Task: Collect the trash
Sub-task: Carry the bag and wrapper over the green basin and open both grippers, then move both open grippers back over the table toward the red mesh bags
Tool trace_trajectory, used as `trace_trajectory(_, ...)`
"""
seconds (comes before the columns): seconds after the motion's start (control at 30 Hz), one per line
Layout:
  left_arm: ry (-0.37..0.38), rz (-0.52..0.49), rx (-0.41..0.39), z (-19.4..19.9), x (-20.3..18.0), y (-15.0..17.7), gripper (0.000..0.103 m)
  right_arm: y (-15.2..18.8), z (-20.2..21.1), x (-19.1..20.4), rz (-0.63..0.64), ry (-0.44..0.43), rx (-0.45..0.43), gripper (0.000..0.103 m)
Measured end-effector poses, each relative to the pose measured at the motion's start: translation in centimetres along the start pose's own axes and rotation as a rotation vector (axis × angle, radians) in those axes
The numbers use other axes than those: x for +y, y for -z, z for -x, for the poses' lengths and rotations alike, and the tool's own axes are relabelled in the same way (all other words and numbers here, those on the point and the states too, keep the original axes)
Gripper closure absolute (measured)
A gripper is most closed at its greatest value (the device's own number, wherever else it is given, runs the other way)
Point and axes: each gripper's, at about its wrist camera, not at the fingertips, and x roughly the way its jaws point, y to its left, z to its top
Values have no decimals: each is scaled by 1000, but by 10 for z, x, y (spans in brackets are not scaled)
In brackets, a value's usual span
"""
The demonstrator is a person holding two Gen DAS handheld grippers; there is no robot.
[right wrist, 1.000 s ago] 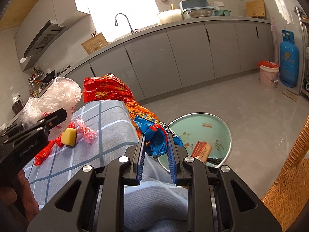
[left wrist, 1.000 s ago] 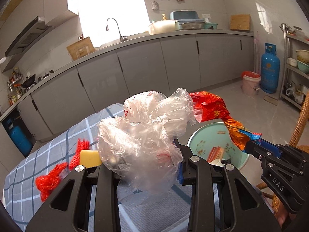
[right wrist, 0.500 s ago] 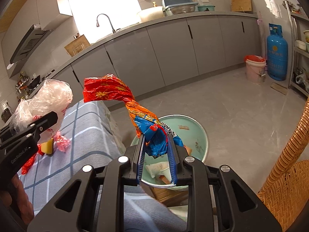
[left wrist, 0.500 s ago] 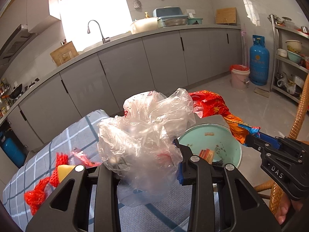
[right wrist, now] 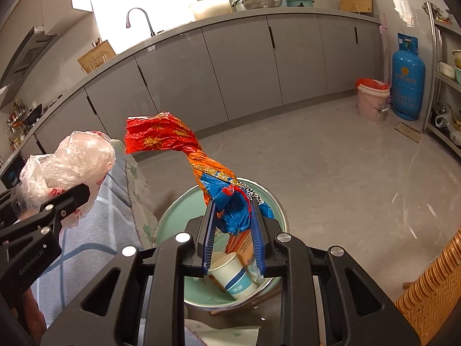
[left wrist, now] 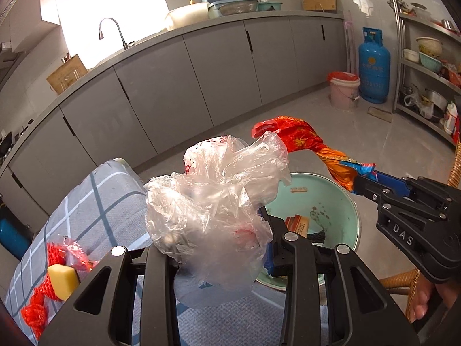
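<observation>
**Both Grippers Loaded Above the Basin**

Leftmost, on the grey checked cloth (left wrist: 109, 201): red mesh netting (left wrist: 37, 311) and a yellow block (left wrist: 62, 281), lying together. Next, the left gripper (left wrist: 219, 248), pinched on a crumpled clear plastic bag (left wrist: 219, 196), held up over the cloth's edge. Further right, the mint-green basin (left wrist: 340, 201) on the floor, already loaded with a paper cup (right wrist: 233, 274) and an orange carton (left wrist: 298, 225). Above it, the right gripper (right wrist: 232, 230), blue pads clamped on the twisted red-orange-blue wrapper (right wrist: 184, 141), upper end sticking up and leftward. Far right: pink bucket (right wrist: 373, 101), blue gas cylinder (right wrist: 407, 77), wicker chair (right wrist: 432, 302).
</observation>
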Motion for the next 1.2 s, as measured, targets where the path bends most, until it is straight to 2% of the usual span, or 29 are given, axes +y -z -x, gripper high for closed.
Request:
trace_trajectory(0.17, 0, -26, 9, -16, -9, -3, 65, -5, -24, -10, 4, 9, 35, 74)
trace_trajectory(0.2, 0, -31, 10, -19, -12, -4, 59, -5, -28, -11, 4, 10, 38, 73)
trace_trajectory(0.23, 0, -35, 13, -22, -13, -4, 40, -5, -32, -14, 8, 23, 34, 66)
trace_trajectory(0.27, -14, -38, 14, -25, -14, -3, 30, -4, -35, -16, 5, 34, 30, 55)
trace_trajectory(0.3, -26, -38, 9, -25, -14, -3, 23, -3, -37, -20, -4, 37, 27, 31)
trace_trajectory(0.33, -26, -34, 8, -26, -13, -1, 23, 0, -36, -24, -18, 44, 20, 22)
trace_trajectory(0.57, -31, 36, 29, -19, 12, 10, 21, 17, -24, -37, -82, 57, 31, 23)
trace_trajectory(0.67, -49, 71, 21, -5, 25, 16, 20, 22, -11, -33, -108, 45, 21, 23)
trace_trajectory(0.73, -56, 81, 7, 4, 32, 19, 16, 23, -3, -27, -114, 30, 14, 23)
trace_trajectory(1.07, -123, 167, -5, 54, 71, 59, 16, 39, 36, 35, -81, -70, -20, 19)
trace_trajectory(1.2, -186, 179, -13, 76, 90, 84, 16, 49, 44, 64, -36, -107, -14, 18)
